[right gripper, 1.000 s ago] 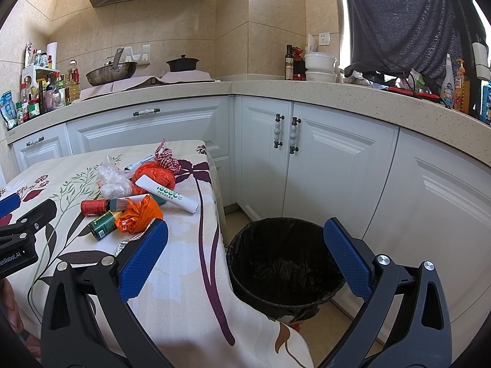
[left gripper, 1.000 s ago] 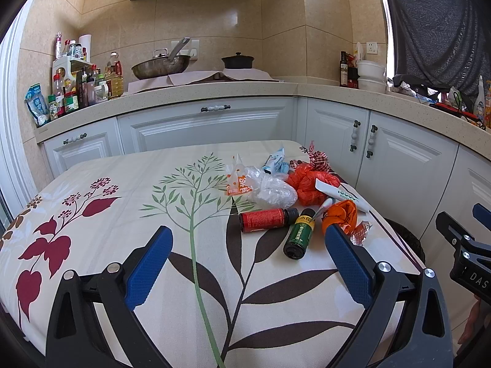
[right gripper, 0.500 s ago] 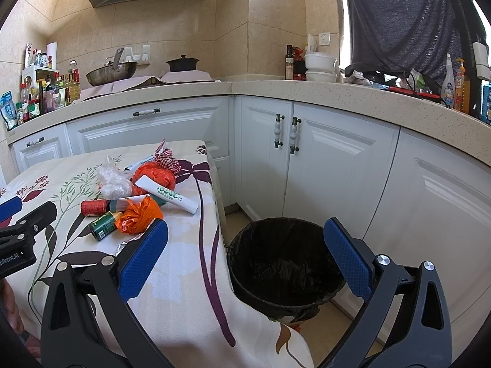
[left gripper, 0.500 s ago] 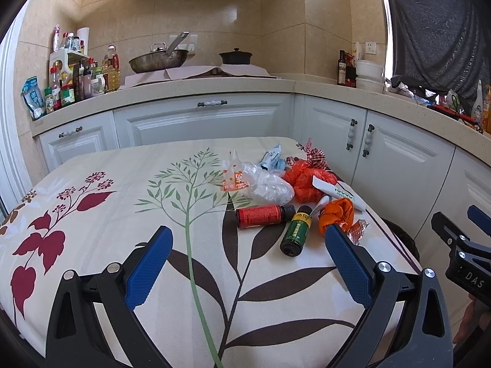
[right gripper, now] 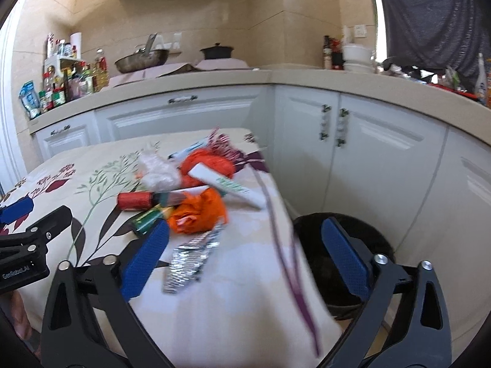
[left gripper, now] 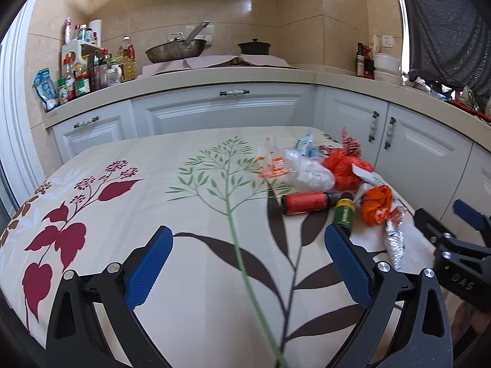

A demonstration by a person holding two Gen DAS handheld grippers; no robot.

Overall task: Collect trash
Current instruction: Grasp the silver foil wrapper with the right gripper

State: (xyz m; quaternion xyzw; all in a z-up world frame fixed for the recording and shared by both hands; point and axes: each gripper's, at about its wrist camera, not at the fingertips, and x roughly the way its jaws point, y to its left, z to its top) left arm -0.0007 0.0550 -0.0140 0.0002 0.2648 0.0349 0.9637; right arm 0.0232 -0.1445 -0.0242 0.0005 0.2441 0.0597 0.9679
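Note:
A heap of trash lies at the right end of the floral tablecloth [left gripper: 122, 165]: a red bottle [left gripper: 305, 202], a green bottle [left gripper: 343, 214], a crumpled orange bag [left gripper: 376, 205], a silver foil wrapper [left gripper: 394, 242], a white tube [right gripper: 230, 185], clear plastic [left gripper: 307, 171] and an orange net [left gripper: 343, 168]. My left gripper [left gripper: 248, 263] stands open over bare cloth, short of the heap. My right gripper [right gripper: 245, 251] is wide and its jaws are closing; the foil wrapper [right gripper: 190, 254] lies on the cloth between them, untouched. A black-lined bin [right gripper: 343, 233] stands on the floor past the table's right edge.
White cabinets and a beige counter [left gripper: 214, 76] run behind and to the right, with a wok [left gripper: 175, 50], a black pot [left gripper: 254, 47] and bottles [left gripper: 89, 70] on it. A dark curtain [right gripper: 429, 15] hangs at the top right. The right gripper's body [left gripper: 460, 260] shows in the left wrist view.
Both grippers have moved toward the trash heap. The right view has swung left from the bin to the table's end, and its jaws stand slightly narrower.

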